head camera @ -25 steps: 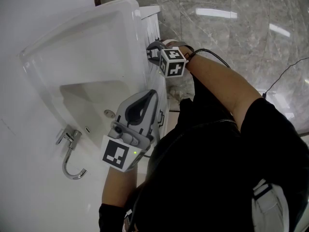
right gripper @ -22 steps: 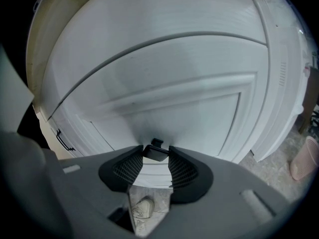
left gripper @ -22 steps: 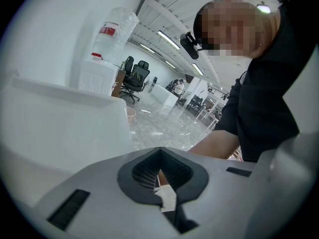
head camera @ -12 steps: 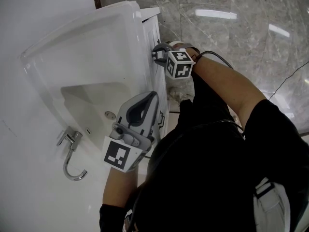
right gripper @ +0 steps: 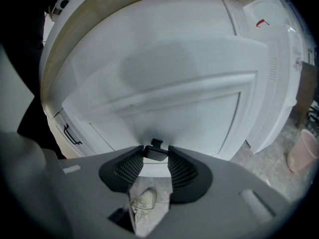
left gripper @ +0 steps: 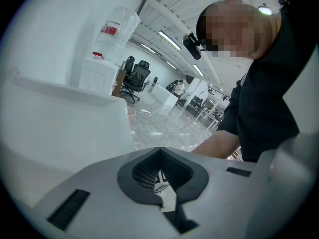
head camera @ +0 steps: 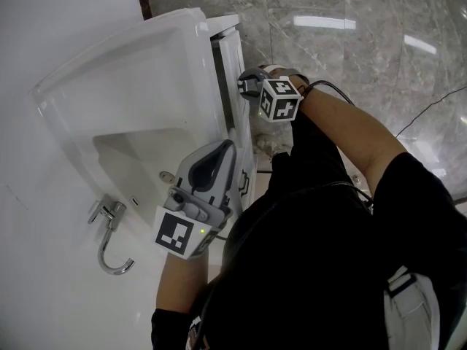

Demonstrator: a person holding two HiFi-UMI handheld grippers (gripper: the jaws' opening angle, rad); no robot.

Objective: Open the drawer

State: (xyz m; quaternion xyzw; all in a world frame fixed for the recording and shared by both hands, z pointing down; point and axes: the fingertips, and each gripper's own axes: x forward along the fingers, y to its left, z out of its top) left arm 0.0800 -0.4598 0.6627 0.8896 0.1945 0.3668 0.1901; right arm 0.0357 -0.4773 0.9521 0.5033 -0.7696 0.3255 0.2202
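Change, right: your right gripper (head camera: 245, 85) and its cube (head camera: 280, 99) sit further right in the head view than a second ago, away from the sink (head camera: 87, 79).
Change, drawer: the drawer (head camera: 228, 57) has come out with it; a dark gap now shows between the sink rim and the drawer front.
Change, left: your left gripper (head camera: 228, 146) has kept its place over the sink's near edge.
Right gripper, state: jaws well apart and closed on the black handle (right gripper: 156, 144), which spans the gap from pad to pad.
Left gripper, state: jaw tips together, nothing held; you see the other gripper's cube through the slot behind them.
Sink, contents: a drain (head camera: 166, 175) in the basin, with the faucet (head camera: 109, 232) on the rim at lower left.
Drawer, contents: the inside is only a dark slit, so you cannot tell what it holds.
Cup (right gripper: 301, 151): pinkish, upright on the floor (head camera: 350, 49) to the right of the cabinet; contents not visible.
Drawer, place: under the sink's right edge in the head view, partly pulled out, with your right gripper at its front.
Drawer, facing: the front faces right in the head view, toward the floor and you.
Drawer, long axis: the front's long edge runs from the top of the head view down toward your body.
Handle, axis: the bar lies crosswise between your right jaws, low on the panelled front.
Shoe (right gripper: 142, 199): pale, on the floor, seen through the right jaws.
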